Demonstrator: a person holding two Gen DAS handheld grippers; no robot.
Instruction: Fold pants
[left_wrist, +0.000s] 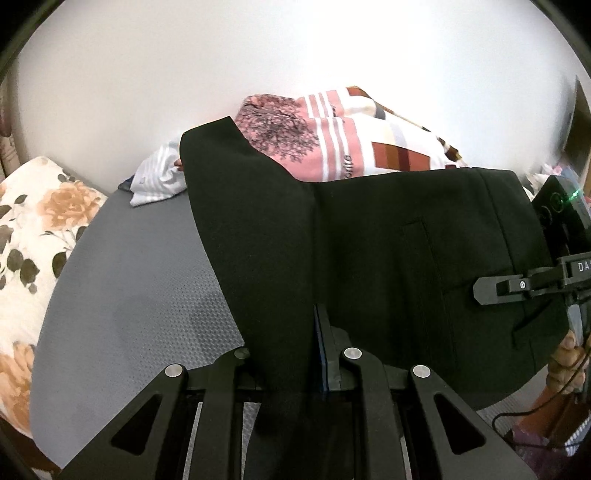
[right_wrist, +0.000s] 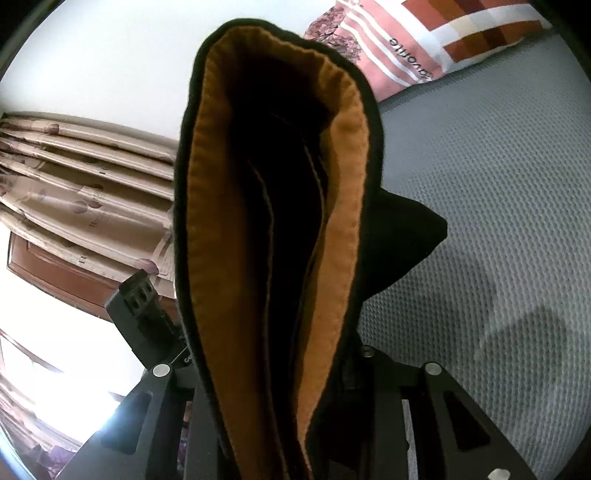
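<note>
The black pants (left_wrist: 388, 258) hang in the air above a grey textured bed (left_wrist: 140, 288), held up between two grippers. In the left wrist view the cloth spreads wide: a folded flap on the left rises to a point, and the broader part with a sewn pocket line stretches to the right. The left gripper (left_wrist: 295, 354) is clenched on the lower edge of the pants, the fabric pinched between its fingers. At the right edge of that view the right gripper (left_wrist: 491, 290) reaches in sideways against the pants, with a person's hand (left_wrist: 570, 363) below it. In the right wrist view the waistband (right_wrist: 273, 206) stands up just ahead of the camera, gaping to show an orange-brown lining (right_wrist: 343, 206) around a dark inside. The right gripper (right_wrist: 295, 373) grasps the waistband at its base, the cloth filling the gap between its fingers. Beyond the pants lies a pink, white and rust striped blanket (left_wrist: 351, 144) against a white wall (left_wrist: 258, 48). A small pale striped cloth (left_wrist: 159, 181) lies on the bed beside it. A floral pillow (left_wrist: 33, 236) sits at the bed's left side. Beige curtains (right_wrist: 85, 184) show in the right wrist view.
</note>
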